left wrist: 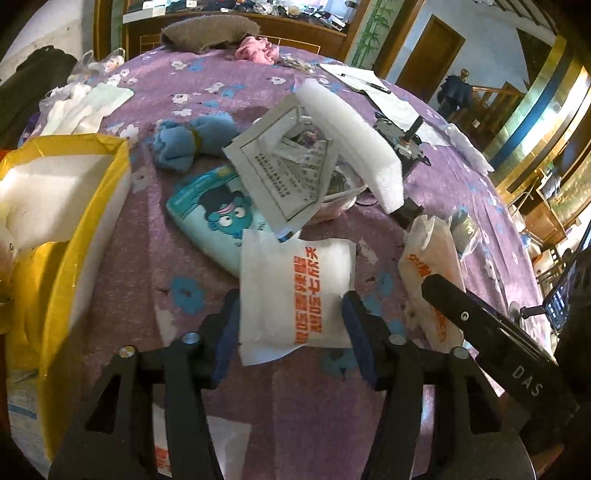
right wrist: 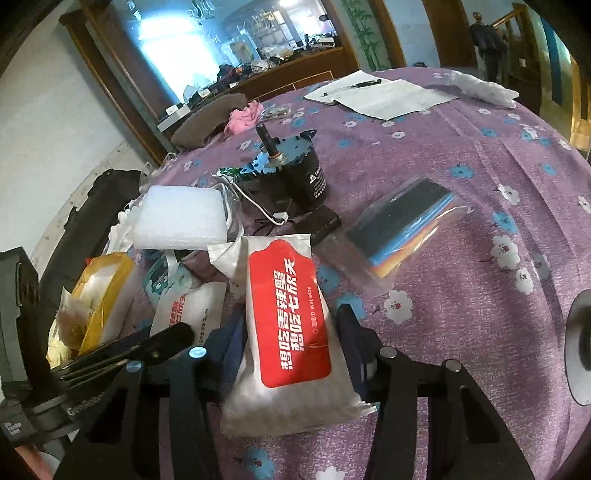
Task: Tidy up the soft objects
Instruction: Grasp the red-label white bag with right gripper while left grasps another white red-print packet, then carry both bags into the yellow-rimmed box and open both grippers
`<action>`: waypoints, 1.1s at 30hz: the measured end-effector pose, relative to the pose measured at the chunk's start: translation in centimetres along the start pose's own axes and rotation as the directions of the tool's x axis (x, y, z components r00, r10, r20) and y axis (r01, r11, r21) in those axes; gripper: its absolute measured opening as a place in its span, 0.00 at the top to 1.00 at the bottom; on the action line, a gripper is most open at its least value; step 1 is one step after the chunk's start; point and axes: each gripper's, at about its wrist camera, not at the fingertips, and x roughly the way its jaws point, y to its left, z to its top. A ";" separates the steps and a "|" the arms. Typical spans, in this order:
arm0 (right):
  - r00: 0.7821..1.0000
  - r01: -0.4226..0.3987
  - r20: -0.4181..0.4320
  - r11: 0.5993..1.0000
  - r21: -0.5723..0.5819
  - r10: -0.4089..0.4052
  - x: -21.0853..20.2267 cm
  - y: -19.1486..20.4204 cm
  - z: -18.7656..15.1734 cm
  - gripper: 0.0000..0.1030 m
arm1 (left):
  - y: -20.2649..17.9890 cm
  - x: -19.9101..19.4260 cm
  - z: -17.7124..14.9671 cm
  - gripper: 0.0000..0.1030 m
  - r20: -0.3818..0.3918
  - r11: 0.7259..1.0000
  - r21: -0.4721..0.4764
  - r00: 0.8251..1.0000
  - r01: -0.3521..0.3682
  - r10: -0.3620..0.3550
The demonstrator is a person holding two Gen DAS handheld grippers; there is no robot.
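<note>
My left gripper (left wrist: 291, 328) has its jaws on both sides of a white packet with orange print (left wrist: 295, 295) that lies on the purple flowered cloth (left wrist: 221, 85). My right gripper (right wrist: 288, 343) is closed on a white wet-wipe pack with a red label (right wrist: 291, 321); the same pack shows in the left wrist view (left wrist: 432, 273). Other soft things lie around: a blue sock bundle (left wrist: 188, 142), a teal cartoon pack (left wrist: 214, 218), a white foam slab (left wrist: 354, 140), a pink cloth (left wrist: 258, 50) and a brown towel (left wrist: 210, 33).
A yellow bag holding white foam (left wrist: 55, 206) stands at the left. A black motor (right wrist: 295, 173) with a white cable, a clear bag of coloured sheets (right wrist: 402, 229), papers with a pen (right wrist: 373, 94) and white cloths (left wrist: 85, 105) lie on the table.
</note>
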 end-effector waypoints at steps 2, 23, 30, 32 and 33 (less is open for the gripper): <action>1.000 -0.002 0.002 1.000 0.005 0.002 -0.1 -0.1 0.0 0.58 | -0.6 0.2 -0.1 0.40 0.012 0.999 0.031 1.000 -0.022 0.022; 0.997 -0.032 0.072 0.999 0.021 0.030 -1.5 -0.2 0.0 0.60 | 1.3 -6.2 -3.2 0.59 0.076 0.989 -0.003 0.986 0.146 -0.146; 0.994 -0.057 0.090 0.998 0.006 0.056 -2.0 0.2 -0.1 0.60 | 2.6 -7.5 -4.0 0.59 0.062 0.977 -0.066 0.978 0.204 -0.200; 0.993 -0.069 0.100 0.998 -0.004 0.069 -2.2 0.4 -0.2 0.60 | 2.8 -8.3 -4.2 0.59 0.074 0.973 -0.072 0.974 0.221 -0.216; 0.991 -0.077 0.105 0.997 -0.007 0.078 -2.3 0.5 -0.2 0.60 | 3.0 -8.7 -4.2 0.59 0.078 0.969 -0.078 0.971 0.234 -0.228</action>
